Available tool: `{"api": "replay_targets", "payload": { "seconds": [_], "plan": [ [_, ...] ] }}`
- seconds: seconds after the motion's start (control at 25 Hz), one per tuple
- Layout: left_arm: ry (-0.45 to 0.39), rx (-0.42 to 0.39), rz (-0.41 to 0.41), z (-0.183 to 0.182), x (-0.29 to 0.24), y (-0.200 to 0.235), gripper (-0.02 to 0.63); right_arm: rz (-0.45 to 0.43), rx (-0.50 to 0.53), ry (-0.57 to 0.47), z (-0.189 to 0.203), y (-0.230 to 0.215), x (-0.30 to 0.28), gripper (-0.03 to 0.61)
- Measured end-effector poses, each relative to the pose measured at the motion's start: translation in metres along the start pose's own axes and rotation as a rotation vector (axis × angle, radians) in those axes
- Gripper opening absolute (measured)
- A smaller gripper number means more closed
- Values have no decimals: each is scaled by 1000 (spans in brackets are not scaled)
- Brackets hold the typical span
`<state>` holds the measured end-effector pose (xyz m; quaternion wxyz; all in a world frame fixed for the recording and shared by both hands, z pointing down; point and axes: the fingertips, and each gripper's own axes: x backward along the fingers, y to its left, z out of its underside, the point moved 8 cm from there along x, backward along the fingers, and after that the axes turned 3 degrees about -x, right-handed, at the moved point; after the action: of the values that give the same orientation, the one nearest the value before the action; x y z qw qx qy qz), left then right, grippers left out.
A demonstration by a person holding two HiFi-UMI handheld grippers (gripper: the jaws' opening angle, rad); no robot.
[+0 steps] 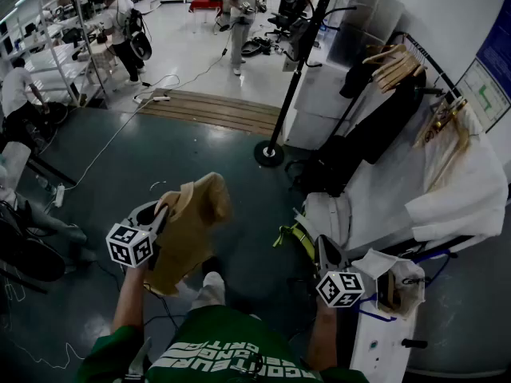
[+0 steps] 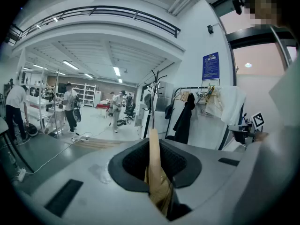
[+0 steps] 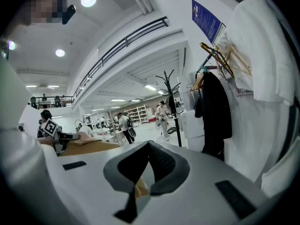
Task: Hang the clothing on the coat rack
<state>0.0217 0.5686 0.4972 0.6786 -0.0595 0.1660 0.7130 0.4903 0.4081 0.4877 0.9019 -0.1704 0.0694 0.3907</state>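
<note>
The tan garment was bunched up and hanging off the left tongs, held up in the air over the floor in front of the person. In the left gripper view the left tongs were clamped right on a fold of that cloth, which stood up between the two pads. The right tongs were off to the side, well apart from the garment. Their pads looked closed on each other at the tip with nothing gripped. There was a bit of tan low in the gap, no idea what.

The coat rack, a black pole on a round base, stood further ahead, not touching the garment. To its right was a clothes rail with wooden hangers, a black coat and some white clothing. The right gripper view showed the same coat rack beyond the tongs' tip.
</note>
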Motion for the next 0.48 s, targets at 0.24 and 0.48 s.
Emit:
{"api": "replay_targets", "payload": {
  "seconds": [0.24, 0.48],
  "plan": [
    [9, -16, 1, -10, -23, 19, 52, 11, -6, 0, -7, -5, -28, 8],
    [18, -26, -2, -27, -55, 46, 52, 27, -19, -14, -20, -8, -65, 8]
  ]
}}
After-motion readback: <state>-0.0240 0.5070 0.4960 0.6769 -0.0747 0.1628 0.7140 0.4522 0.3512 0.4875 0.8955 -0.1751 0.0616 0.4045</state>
